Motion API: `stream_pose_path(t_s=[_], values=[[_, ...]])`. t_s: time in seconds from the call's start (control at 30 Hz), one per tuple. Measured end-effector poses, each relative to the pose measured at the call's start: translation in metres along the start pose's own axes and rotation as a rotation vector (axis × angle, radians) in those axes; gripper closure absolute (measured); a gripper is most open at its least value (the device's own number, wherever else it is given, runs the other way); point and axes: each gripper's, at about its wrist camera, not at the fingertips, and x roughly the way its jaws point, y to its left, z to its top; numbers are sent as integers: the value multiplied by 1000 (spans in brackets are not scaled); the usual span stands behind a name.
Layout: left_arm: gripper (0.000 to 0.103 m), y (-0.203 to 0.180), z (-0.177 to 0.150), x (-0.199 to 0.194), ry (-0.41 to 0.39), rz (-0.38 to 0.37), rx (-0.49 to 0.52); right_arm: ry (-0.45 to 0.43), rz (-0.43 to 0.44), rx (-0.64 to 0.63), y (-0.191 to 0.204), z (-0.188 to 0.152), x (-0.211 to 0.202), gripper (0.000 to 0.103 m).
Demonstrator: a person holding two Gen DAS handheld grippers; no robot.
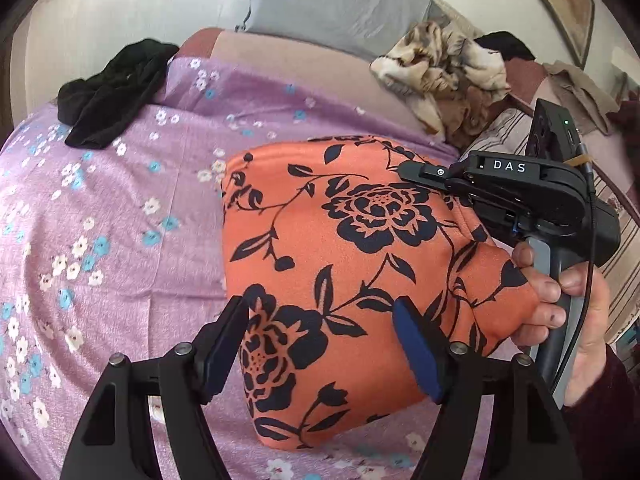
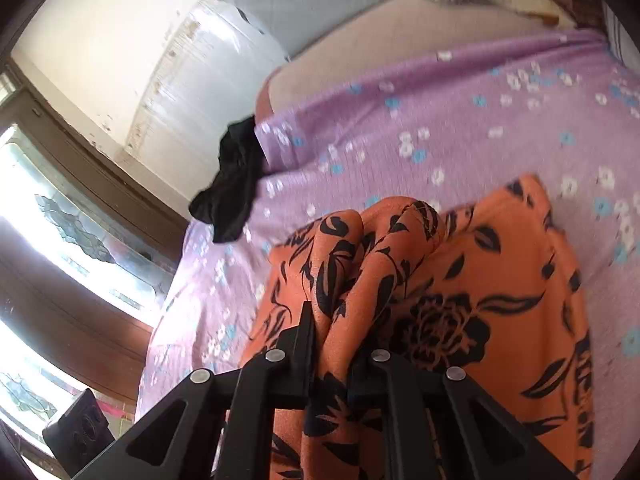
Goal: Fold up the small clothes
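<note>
An orange garment with black flowers lies on the purple floral bedsheet. My left gripper is open just above the garment's near edge, one finger on each side of that edge, holding nothing. My right gripper is seen from the side at the garment's far right edge, its fingers closed on the cloth. In the right wrist view the right gripper is shut on a bunched fold of the orange garment, which drapes over its fingers.
A black garment lies at the far left of the bed; it also shows in the right wrist view. A crumpled tan and white cloth and a grey pillow lie at the head. A window is at left.
</note>
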Motion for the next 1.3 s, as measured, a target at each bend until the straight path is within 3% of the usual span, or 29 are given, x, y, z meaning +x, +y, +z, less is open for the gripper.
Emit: stream_pose_path(t_s=[0.07, 0.13, 0.23, 0.3, 0.37, 0.5, 0.63, 0.73, 0.87, 1.0, 1.07, 1.17, 1.3], values=[[25, -11, 1, 8, -4, 15, 38, -62, 4, -25, -2, 10, -17, 92], [24, -16, -3, 29, 61, 6, 49, -86, -73, -36, -16, 18, -20, 92], [24, -20, -13, 58, 171, -3, 39, -23, -213, 69, -67, 21, -2, 92], [23, -29, -18, 59, 157, 32, 105, 55, -269, 153, -95, 18, 7, 92], [23, -30, -16, 55, 157, 23, 117, 81, -246, 218, -109, 15, 3, 92], [23, -21, -16, 53, 176, -20, 43, -11, -270, 150, -89, 19, -26, 88], [23, -26, -20, 45, 148, -13, 53, -104, -254, 92, -68, 11, -55, 88], [23, -28, -14, 25, 70, -36, 61, 9, -151, 113, -57, -4, -52, 88], [23, -22, -8, 7, 8, -2, 72, 108, -155, 97, -46, -35, -50, 88], [23, -12, -21, 34, 155, 63, 82, 242, -240, 153, -63, -78, -44, 90], [21, -11, -33, 51, 233, 88, 88, 263, -212, 218, -77, -94, -43, 90], [21, -14, -36, 54, 242, 85, 99, 253, -202, 220, -81, -102, -49, 90], [21, -20, -33, 47, 189, 88, 131, 238, -209, 205, -81, -107, -49, 90]])
